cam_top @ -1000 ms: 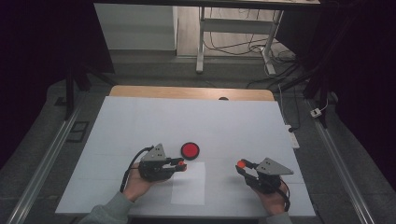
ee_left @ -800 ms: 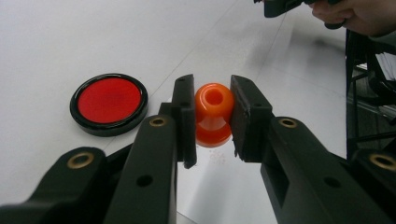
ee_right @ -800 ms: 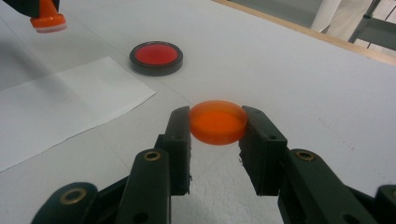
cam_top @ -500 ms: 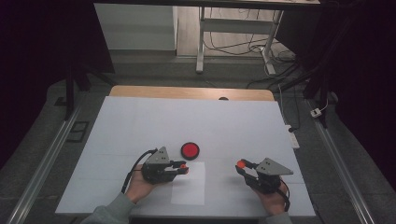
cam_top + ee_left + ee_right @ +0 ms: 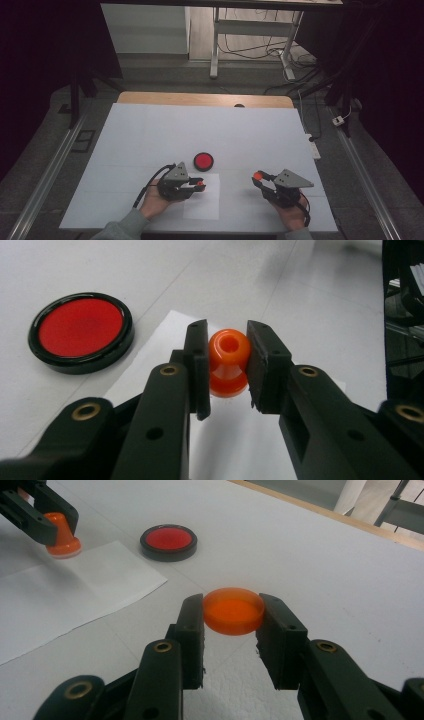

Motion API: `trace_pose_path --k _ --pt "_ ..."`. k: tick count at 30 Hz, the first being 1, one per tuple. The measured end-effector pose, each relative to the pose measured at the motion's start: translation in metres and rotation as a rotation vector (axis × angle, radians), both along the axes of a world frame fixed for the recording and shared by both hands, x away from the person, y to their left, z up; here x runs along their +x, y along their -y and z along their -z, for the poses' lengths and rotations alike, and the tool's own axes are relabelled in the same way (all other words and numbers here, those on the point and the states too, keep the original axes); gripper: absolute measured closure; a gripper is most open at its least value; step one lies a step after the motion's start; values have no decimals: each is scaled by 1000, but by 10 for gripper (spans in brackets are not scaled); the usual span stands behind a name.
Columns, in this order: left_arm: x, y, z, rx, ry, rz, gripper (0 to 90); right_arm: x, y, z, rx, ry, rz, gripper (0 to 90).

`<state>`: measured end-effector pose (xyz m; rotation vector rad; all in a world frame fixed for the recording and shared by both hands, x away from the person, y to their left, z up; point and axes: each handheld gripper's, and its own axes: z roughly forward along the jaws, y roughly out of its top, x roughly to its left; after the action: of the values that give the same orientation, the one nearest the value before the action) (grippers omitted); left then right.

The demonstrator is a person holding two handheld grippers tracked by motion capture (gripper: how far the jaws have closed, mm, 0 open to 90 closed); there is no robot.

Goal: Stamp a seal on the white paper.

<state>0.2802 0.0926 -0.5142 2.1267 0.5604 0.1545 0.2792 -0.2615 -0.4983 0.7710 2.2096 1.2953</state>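
Stamp (image 5: 228, 362) is being clamped by its knob in the left claw (image 5: 199, 185), base on the white paper (image 5: 202, 200) for printing; its orange lid (image 5: 233, 611) is being gripped aside by the right claw (image 5: 258, 177), while the red ink pad (image 5: 203, 161) is being left open on the bench (image 5: 150, 130)

**Lots of room on the white table**

The red ink pad (image 5: 203, 161) is sitting just past the left gripper (image 5: 199, 184), close to the paper sheet (image 5: 202, 205). Wide bare table (image 5: 150, 135) is lying open behind it and between the two grippers.
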Motion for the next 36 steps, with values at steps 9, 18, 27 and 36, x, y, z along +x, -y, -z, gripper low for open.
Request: trace_pose_path --k 9,18,27,36 --pt "2 5 5 19 -7 -9 725 0 0 0 4 1 0 642" --pt "6 5 9 44 -13 -19 725 0 0 0 2 2 0 642" --pt "6 8 13 59 -18 -8 725 0 0 0 2 0 0 642" --pt "6 10 15 68 -9 -6 725 0 0 1 1 0 0 642"
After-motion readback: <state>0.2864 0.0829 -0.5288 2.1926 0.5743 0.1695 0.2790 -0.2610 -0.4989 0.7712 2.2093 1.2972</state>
